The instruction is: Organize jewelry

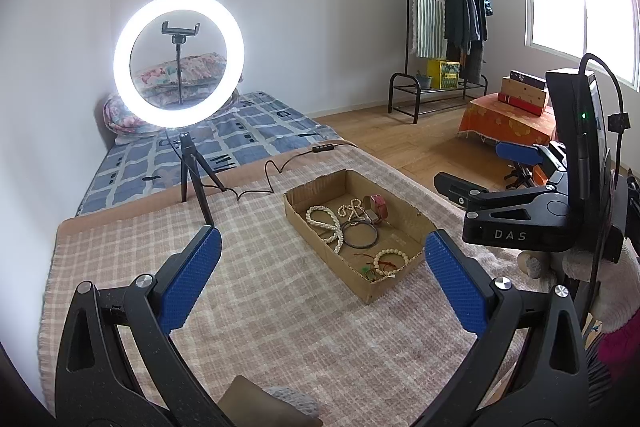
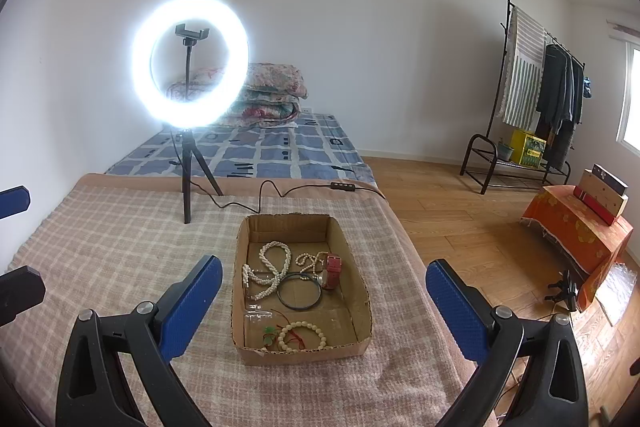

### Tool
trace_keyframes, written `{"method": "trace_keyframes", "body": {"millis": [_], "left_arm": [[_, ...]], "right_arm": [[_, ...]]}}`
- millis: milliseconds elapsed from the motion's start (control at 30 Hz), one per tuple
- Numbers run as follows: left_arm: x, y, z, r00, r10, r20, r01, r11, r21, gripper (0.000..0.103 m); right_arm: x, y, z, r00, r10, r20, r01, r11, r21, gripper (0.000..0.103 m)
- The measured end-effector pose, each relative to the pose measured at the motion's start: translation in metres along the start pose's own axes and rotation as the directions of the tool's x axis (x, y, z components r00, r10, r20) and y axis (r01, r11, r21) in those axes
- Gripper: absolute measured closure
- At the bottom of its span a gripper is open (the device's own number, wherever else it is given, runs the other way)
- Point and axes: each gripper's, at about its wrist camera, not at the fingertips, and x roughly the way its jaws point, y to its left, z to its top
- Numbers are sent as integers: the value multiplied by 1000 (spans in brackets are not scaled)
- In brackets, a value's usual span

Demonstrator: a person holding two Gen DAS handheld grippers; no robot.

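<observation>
A shallow cardboard box lies on the plaid-covered table and holds the jewelry. Inside are a long pearl necklace, a smaller bead strand, a red watch, a dark bangle and a bead bracelet with a red cord. My left gripper is open and empty, short of the box. My right gripper is open and empty, its fingers either side of the box. The right gripper also shows in the left wrist view.
A lit ring light on a small tripod stands at the table's far left, its cable running behind the box. A mattress with folded quilts lies beyond. To the right are wood floor, a clothes rack and an orange-covered stand.
</observation>
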Motion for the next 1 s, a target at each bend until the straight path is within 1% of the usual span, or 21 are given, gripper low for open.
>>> {"method": "trace_keyframes", "body": {"millis": [533,833,1000], "left_arm": [[0,1,0,1000,-1,-4,1,1000,-2,0],[-1,-5,-3,1000,-18,-22,18,1000,6,0],[-3,-8,-4,1000,-2,-4,2,1000,16,0]], "right_arm": [[0,0,-1,1000,-1,-3,1,1000,-1,0],[0,1,-2,1000,-3,-5,3,1000,-6,0],[0,1,-2,1000,-1,-8,0,1000,-6,0]]}}
